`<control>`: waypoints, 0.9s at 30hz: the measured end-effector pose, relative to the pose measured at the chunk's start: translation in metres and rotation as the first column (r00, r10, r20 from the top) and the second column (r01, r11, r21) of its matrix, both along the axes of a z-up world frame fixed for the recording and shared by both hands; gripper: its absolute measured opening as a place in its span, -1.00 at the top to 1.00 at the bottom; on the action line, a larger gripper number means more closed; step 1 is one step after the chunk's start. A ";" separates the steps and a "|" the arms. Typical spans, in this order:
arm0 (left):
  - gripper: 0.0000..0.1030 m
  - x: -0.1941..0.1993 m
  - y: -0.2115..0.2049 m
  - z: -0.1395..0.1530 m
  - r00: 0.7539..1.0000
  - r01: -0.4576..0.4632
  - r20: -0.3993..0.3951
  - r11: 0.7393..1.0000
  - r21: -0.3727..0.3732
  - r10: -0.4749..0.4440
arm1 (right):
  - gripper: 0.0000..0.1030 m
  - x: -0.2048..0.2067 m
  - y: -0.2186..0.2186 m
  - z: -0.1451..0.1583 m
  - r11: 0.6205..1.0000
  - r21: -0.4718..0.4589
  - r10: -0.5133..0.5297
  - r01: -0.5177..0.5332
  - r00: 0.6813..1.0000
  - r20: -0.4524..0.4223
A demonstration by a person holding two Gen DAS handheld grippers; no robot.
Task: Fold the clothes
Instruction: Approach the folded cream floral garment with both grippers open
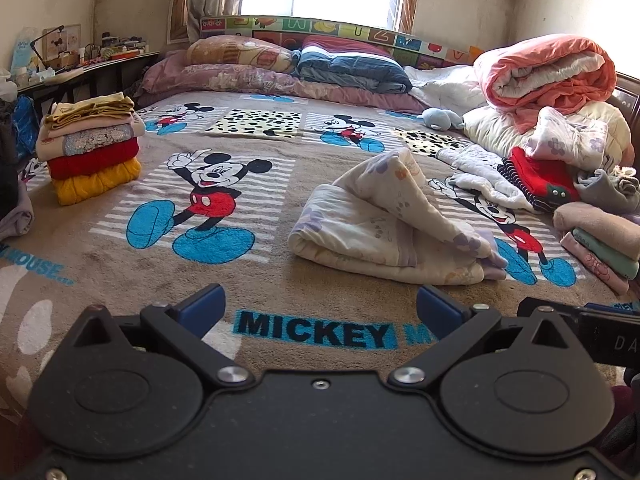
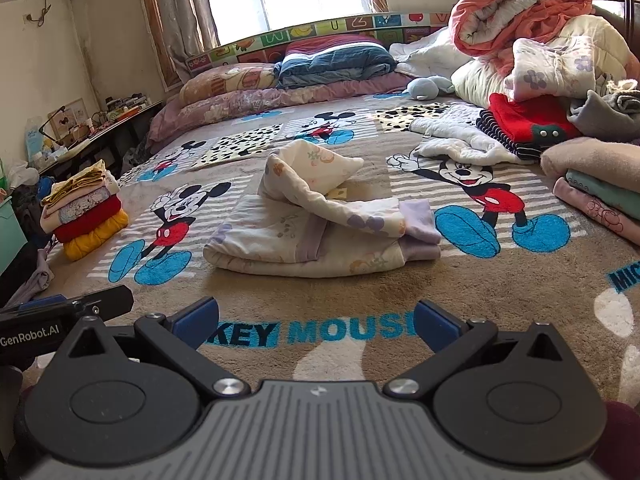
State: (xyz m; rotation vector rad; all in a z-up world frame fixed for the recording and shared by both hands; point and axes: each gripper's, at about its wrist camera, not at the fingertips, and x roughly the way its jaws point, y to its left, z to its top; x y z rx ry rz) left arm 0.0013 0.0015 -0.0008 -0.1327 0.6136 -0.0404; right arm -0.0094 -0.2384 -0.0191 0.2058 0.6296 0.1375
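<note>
Bed (image 1: 100, 264) with a Mickey blanket: half-folded floral garment (image 1: 396, 228) mid-bed, folded stack (image 1: 92, 152) left, messy clothes pile (image 1: 560, 168) right.

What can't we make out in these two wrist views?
- Cream floral garment, both views: its folds hide what type it is and what lies underneath.
- Folded stack, left wrist view: only edges show, so the count is uncertain.
- Desk clutter, both views: too small to identify.
- Right-hand folded pile: cut off by the frame edge.
- Left gripper and right gripper: open, holding nothing.

Bare blanket (image 2: 340, 292) before the folded garment (image 2: 320, 232); clothes stacks (image 1: 90, 148) flanking.
</note>
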 end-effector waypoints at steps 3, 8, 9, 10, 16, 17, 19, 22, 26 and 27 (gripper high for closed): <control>-0.99 0.001 0.000 -0.001 1.000 -0.001 0.000 1.000 0.009 0.001 | -1.00 0.000 0.000 -0.001 1.000 0.000 -0.001 0.001 1.000 0.000; -0.99 0.002 -0.001 -0.007 1.000 0.000 0.009 1.000 0.009 0.000 | -1.00 0.000 0.001 -0.002 1.000 0.000 -0.003 0.003 1.000 0.001; -0.99 0.002 -0.002 -0.008 1.000 0.001 0.006 1.000 0.013 -0.001 | -1.00 0.000 0.001 -0.002 1.000 0.000 -0.004 0.004 1.000 0.001; -0.99 0.001 -0.002 -0.009 1.000 0.002 0.006 1.000 0.015 -0.002 | -1.00 0.000 0.001 -0.002 1.000 0.000 -0.004 0.004 1.000 0.001; -0.99 -0.003 -0.002 -0.009 1.000 0.013 0.017 1.000 0.009 -0.014 | -1.00 0.001 0.001 -0.003 1.000 0.001 -0.007 0.007 1.000 0.002; -0.99 -0.002 -0.002 -0.008 1.000 0.012 0.017 1.000 0.004 -0.012 | -1.00 0.001 0.001 -0.004 1.000 0.001 -0.007 0.007 1.000 0.002; -0.99 -0.002 -0.001 -0.008 1.000 0.010 0.019 1.000 0.001 -0.010 | -1.00 0.001 0.002 -0.004 1.000 0.001 -0.008 0.008 1.000 0.002; -0.99 -0.002 -0.001 -0.008 1.000 0.011 0.016 1.000 0.001 -0.011 | -1.00 0.000 0.001 -0.004 1.000 0.004 -0.011 0.011 1.000 0.006; -0.99 -0.003 -0.001 -0.008 1.000 0.014 0.019 1.000 0.002 -0.014 | -1.00 -0.002 0.000 -0.005 1.000 0.006 -0.013 0.013 1.000 0.004; -0.99 -0.003 -0.001 -0.008 1.000 0.014 0.020 1.000 0.002 -0.014 | -1.00 -0.002 0.000 -0.005 1.000 0.007 -0.012 0.012 1.000 0.006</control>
